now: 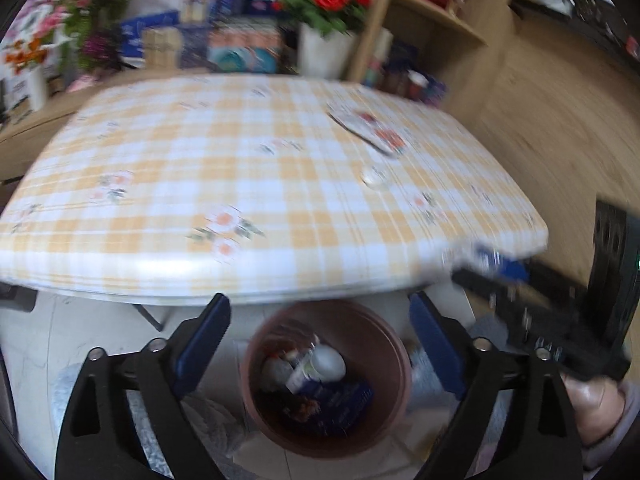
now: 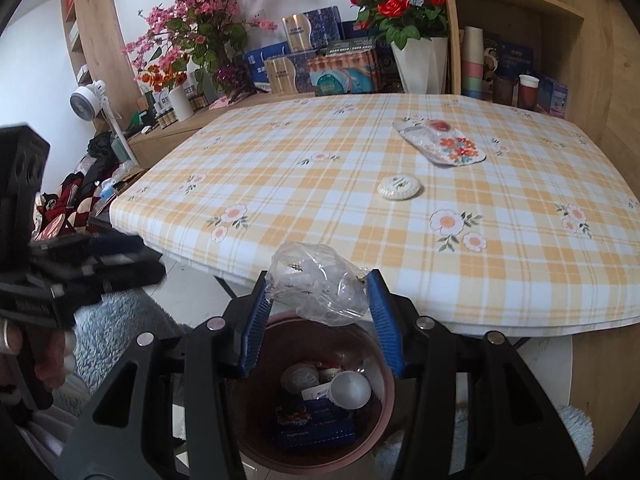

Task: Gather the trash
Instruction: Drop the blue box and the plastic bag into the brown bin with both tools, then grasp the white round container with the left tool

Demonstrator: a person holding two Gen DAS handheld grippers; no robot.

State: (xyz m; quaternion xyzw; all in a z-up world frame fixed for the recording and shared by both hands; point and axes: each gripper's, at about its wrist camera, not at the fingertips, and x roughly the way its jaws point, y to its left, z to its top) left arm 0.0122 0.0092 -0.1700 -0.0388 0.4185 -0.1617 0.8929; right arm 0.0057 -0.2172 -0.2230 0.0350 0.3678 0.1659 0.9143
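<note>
We see the right gripper (image 2: pixel 318 300) clamped on a crumpled clear plastic wrapper (image 2: pixel 316 284), which it holds directly above the brown bin (image 2: pixel 384 412) on the floor, at the near edge of the table (image 2: pixel 320 200). The bin already contains a white cup (image 2: pixel 350 390), a blue packet (image 2: pixel 316 428) and other trash. The left gripper (image 1: pixel 320 328) has its jaws wide apart with nothing between them, and it looks down at the same bin (image 1: pixel 384 344). On the checked tablecloth a small round white object (image 2: pixel 399 188) and a flat flowered packet (image 2: pixel 440 142) lie near each other.
</note>
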